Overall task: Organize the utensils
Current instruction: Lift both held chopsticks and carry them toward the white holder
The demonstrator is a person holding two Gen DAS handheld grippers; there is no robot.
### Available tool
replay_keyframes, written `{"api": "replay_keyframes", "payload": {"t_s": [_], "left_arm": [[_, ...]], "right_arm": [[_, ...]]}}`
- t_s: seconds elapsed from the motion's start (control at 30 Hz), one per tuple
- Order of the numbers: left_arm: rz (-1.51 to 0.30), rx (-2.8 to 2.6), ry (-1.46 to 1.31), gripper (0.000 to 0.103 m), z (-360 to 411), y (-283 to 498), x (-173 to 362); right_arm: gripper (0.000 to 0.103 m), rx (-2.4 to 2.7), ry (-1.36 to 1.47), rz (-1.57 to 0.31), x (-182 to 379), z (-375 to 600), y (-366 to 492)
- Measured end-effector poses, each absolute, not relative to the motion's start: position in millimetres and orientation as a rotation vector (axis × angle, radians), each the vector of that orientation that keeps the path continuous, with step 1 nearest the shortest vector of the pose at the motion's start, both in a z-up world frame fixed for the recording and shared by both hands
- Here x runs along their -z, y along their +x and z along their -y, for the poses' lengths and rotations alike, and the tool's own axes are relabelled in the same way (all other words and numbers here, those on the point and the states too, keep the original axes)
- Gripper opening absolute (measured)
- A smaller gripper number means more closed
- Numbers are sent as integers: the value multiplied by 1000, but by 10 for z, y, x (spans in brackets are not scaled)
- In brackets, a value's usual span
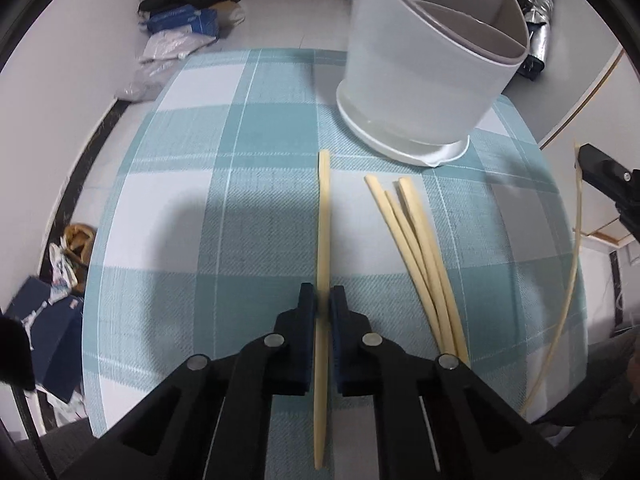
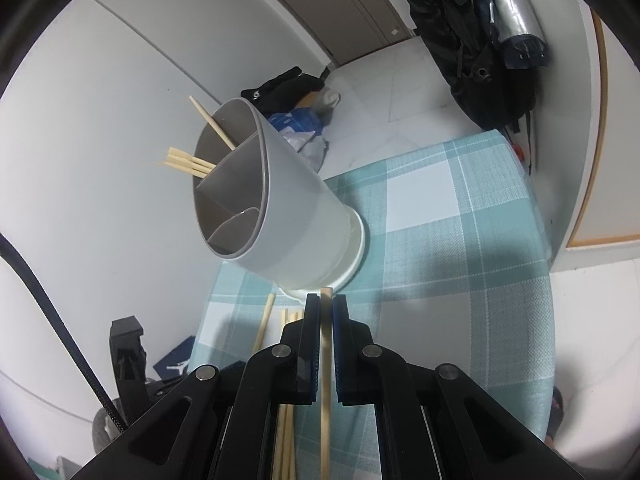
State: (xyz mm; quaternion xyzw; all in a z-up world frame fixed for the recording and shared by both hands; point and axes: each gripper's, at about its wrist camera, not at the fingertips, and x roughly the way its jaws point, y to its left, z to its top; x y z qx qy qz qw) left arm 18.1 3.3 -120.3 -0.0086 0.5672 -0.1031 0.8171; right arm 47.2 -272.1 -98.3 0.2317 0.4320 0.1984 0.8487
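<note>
My left gripper [image 1: 323, 294] is shut on a pale wooden chopstick [image 1: 324, 220] that runs straight ahead along the checked cloth. Three more chopsticks [image 1: 416, 260] lie fanned out just to its right. Beyond them stands a white divided utensil holder [image 1: 420, 80]. My right gripper [image 2: 326, 302] is shut on another chopstick [image 2: 325, 360] and points at the base of the holder [image 2: 288, 216]. Several chopsticks [image 2: 192, 164] stick out of the holder's far compartment. In the left wrist view, that right-hand chopstick [image 1: 576, 240] shows at the right edge.
The table carries a teal and white checked cloth [image 1: 240, 160], and its edges fall away on the left and far sides. Dark clothes and bags [image 1: 188, 8] lie on the floor by the wall. Shoes and a blue box [image 1: 52, 312] sit at the left. Coats [image 2: 480, 40] hang at the back.
</note>
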Motion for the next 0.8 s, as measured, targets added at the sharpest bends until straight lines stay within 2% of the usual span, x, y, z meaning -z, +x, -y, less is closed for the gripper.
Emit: {"api": "replay_keyframes", "payload": {"t_s": [0.13,0.2,0.27,0.33,0.73,0.8], "left_arm": [[-1212,233,-58,5,-87,214,1154],[-1187,236,-51,11,-73,242,1097],[-1155,230,-30,35,-55,305,1048],[-1124,219,-28,50,-52,356,1003],[-1147,248,104,51,93,837,1210],[-1147,268,95,46,108,854,1226]], "right_arm": [[5,-418,488,-911,981,2709,474],[5,-417,483,-909,975,2698,478],[5,-416,481,-903,969,2693,482],[5,-417,482,-900,966,2694,484],[5,-412,489,-883,947,2720,489],[5,-412,485,-881,939,2720,494]]}}
